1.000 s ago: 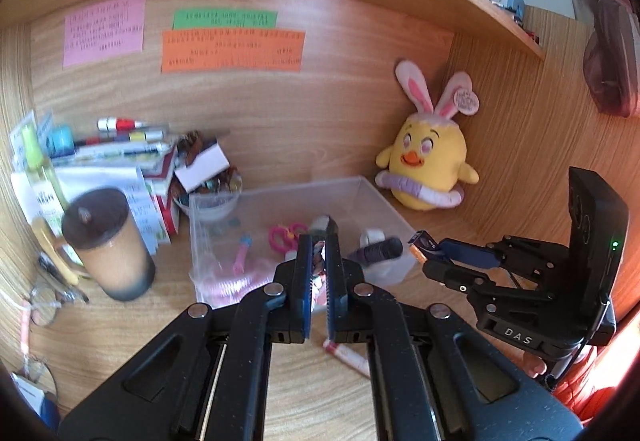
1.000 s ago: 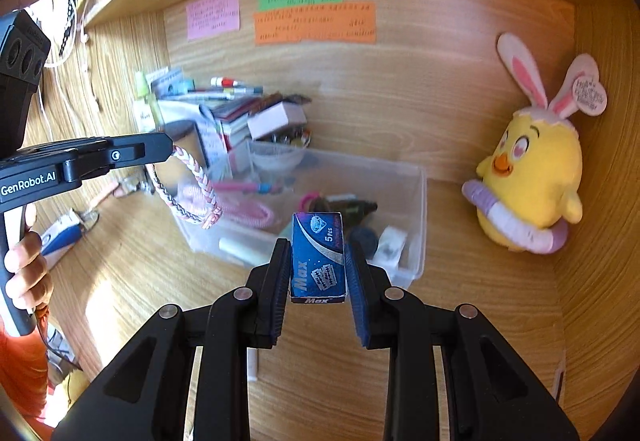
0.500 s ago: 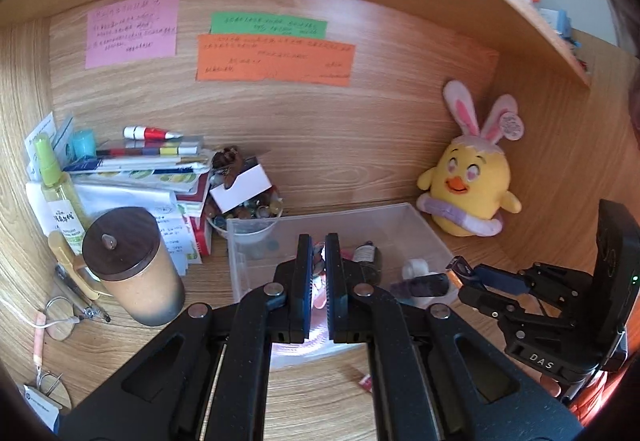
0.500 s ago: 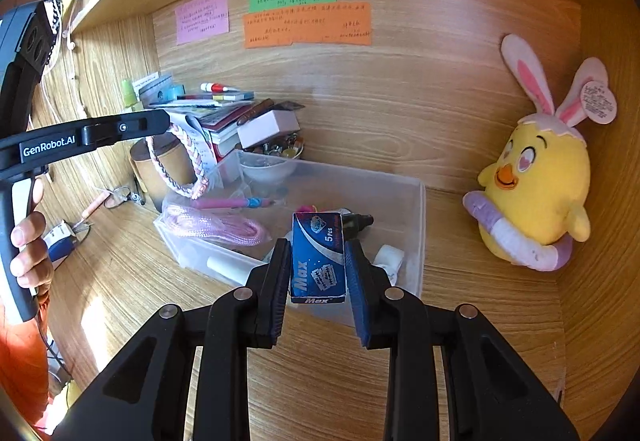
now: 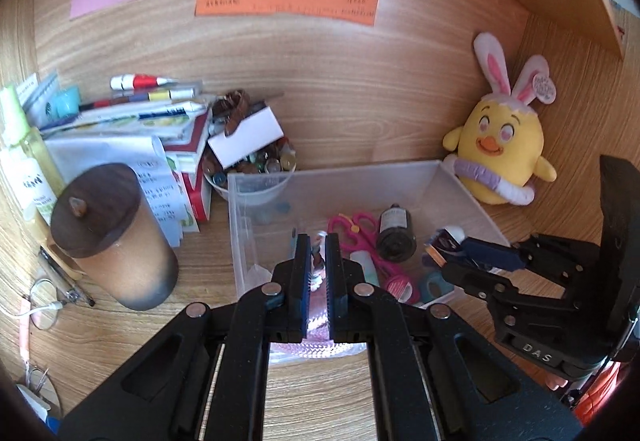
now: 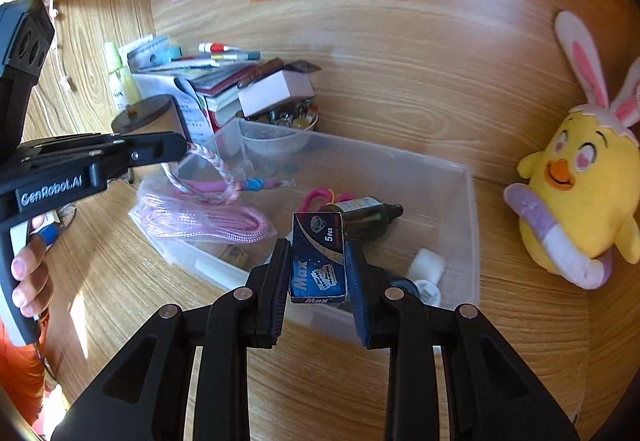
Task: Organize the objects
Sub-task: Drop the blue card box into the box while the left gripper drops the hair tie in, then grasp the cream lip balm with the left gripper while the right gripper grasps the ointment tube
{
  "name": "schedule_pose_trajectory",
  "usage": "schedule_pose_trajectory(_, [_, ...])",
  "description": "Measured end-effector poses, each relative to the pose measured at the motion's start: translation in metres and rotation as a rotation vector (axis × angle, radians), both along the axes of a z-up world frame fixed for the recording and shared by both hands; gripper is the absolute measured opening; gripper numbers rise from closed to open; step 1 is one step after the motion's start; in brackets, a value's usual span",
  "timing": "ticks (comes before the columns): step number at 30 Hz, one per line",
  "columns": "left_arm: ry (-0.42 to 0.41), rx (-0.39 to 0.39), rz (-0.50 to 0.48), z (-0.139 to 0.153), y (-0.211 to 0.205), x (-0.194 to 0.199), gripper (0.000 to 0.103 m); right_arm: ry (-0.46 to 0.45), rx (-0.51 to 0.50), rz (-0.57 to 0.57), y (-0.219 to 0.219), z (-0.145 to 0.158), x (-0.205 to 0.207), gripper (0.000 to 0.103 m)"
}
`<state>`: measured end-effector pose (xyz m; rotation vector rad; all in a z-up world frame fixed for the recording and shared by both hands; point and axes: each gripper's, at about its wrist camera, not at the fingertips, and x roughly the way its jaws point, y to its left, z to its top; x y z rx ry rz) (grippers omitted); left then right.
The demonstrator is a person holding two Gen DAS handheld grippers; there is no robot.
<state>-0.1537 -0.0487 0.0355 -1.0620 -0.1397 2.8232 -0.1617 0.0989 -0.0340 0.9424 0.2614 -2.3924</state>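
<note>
My left gripper (image 5: 317, 241) is shut on a pink-and-white braided cord (image 6: 214, 161), which hangs in a loop from its tips over the left end of a clear plastic bin (image 6: 472, 225). A small blue box marked "Max" (image 6: 320, 265) stands upright between the pads of my right gripper (image 6: 318, 245), which is shut on it above the bin's near wall. In the left wrist view the right gripper (image 5: 444, 261) reaches in over the bin's (image 5: 332, 171) right side. Pink scissors (image 5: 360, 233), a dark bottle (image 5: 396, 231) and a pink rope (image 6: 208, 221) lie inside.
A yellow plush chick (image 5: 500, 153) leans in the right corner. Left of the bin stand a brown cup with a dark lid (image 5: 108, 237), a pile of books and papers (image 5: 132, 121) and a bowl of small items (image 5: 256, 165). A shelf overhangs the wooden desk.
Both grippers have moved forward and down towards the bin, which now looks larger and closer. Each keeps its grip, the left on the cord and the right on the blue box.
</note>
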Motion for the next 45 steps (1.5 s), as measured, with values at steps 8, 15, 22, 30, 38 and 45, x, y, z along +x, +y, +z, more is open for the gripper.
schedule_pose_trajectory(8, [-0.015,-0.018,-0.006,-0.006,0.002,0.005,0.019,-0.029,0.04,0.008,-0.018,-0.016,-0.014,0.025])
schedule_pose_trajectory(15, [0.019,-0.01,0.0,0.003,0.002,0.023,0.05,-0.017,0.047,0.022,-0.018,-0.01,-0.005,0.032])
schedule_pose_trajectory(22, [0.049,-0.051,0.024,0.007,0.011,0.047,0.092,0.022,0.026,0.023,-0.001,0.004,0.019,0.053])
schedule_pose_trajectory(30, [-0.044,-0.049,0.024,-0.02,0.024,0.065,0.097,0.045,0.029,0.005,0.036,0.004,0.06,0.067])
schedule_pose_trajectory(38, [-0.2,-0.016,-0.056,-0.069,0.061,0.064,0.097,-0.024,0.037,-0.012,0.069,-0.024,0.098,0.068])
schedule_pose_trajectory(45, [-0.282,0.009,-0.079,-0.091,0.086,0.056,0.071,-0.061,0.021,-0.003,0.082,-0.041,0.122,0.068])
